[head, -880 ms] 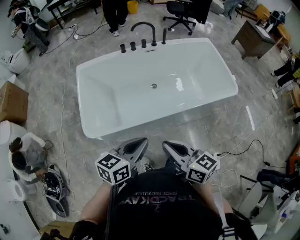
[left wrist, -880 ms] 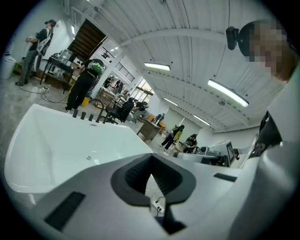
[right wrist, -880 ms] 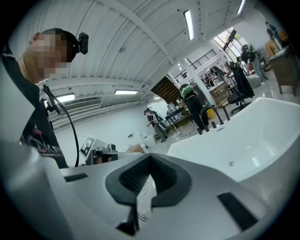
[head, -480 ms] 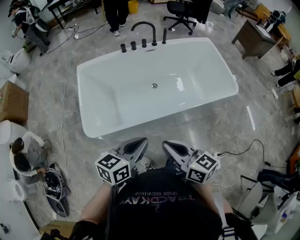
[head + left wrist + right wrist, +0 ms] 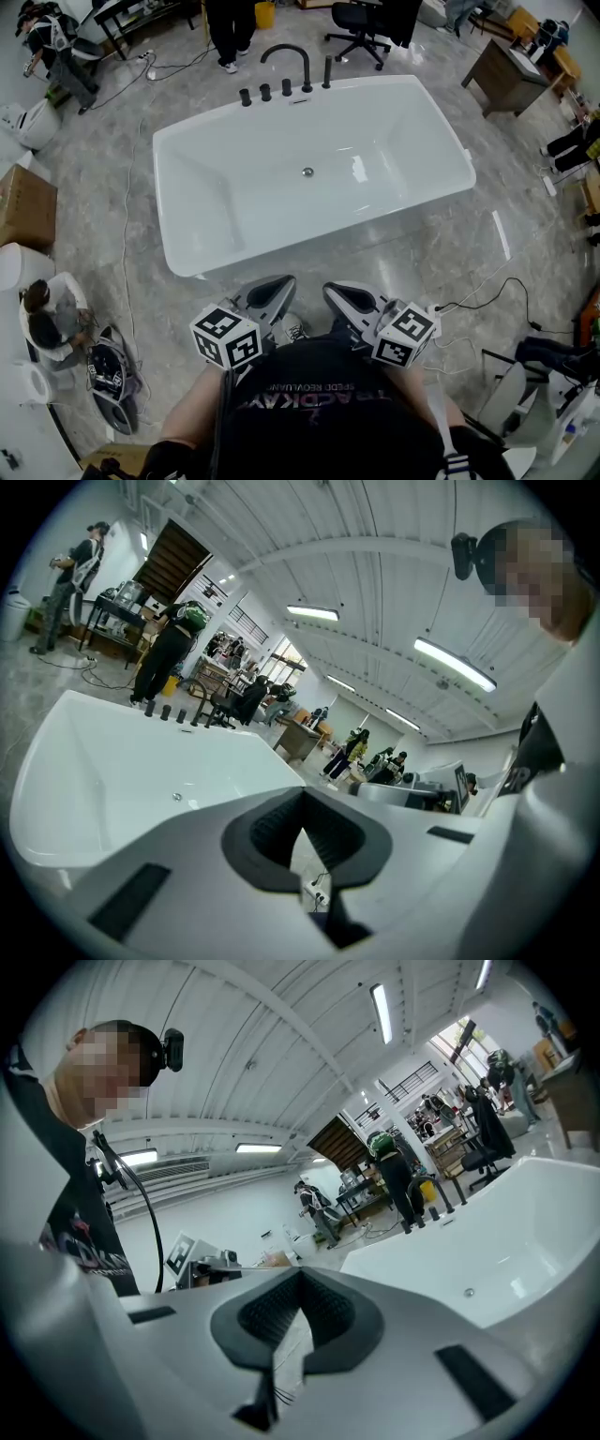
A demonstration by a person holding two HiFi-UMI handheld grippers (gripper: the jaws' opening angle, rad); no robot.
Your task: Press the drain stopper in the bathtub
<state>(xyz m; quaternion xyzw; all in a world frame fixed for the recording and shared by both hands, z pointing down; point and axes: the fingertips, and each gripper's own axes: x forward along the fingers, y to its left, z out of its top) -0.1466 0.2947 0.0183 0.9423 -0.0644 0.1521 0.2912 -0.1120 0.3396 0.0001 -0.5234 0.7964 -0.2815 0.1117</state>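
A white bathtub (image 5: 197, 141) stands on the grey floor in the head view. The small round metal drain stopper (image 5: 307, 172) sits in the middle of its bottom. Both grippers are held close to the person's chest, well short of the tub's near rim. The left gripper (image 5: 279, 285) and the right gripper (image 5: 336, 292) point toward the tub, jaws shut and empty. The drain stopper (image 5: 176, 797) shows far beyond the left gripper (image 5: 305, 850) in the left gripper view. It is likewise distant in the right gripper view, where the stopper (image 5: 469, 1292) lies past the right gripper (image 5: 286, 1335).
A black faucet (image 5: 291, 54) with several knobs lines the tub's far rim. A cardboard box (image 5: 23, 202) and a crouching person (image 5: 47, 319) are at the left. Cables (image 5: 487, 291) trail over the floor at the right. An office chair (image 5: 361, 23) and a wooden desk (image 5: 511, 75) stand beyond.
Both grippers and the tub stay put. The crouching person at the left has shifted slightly.
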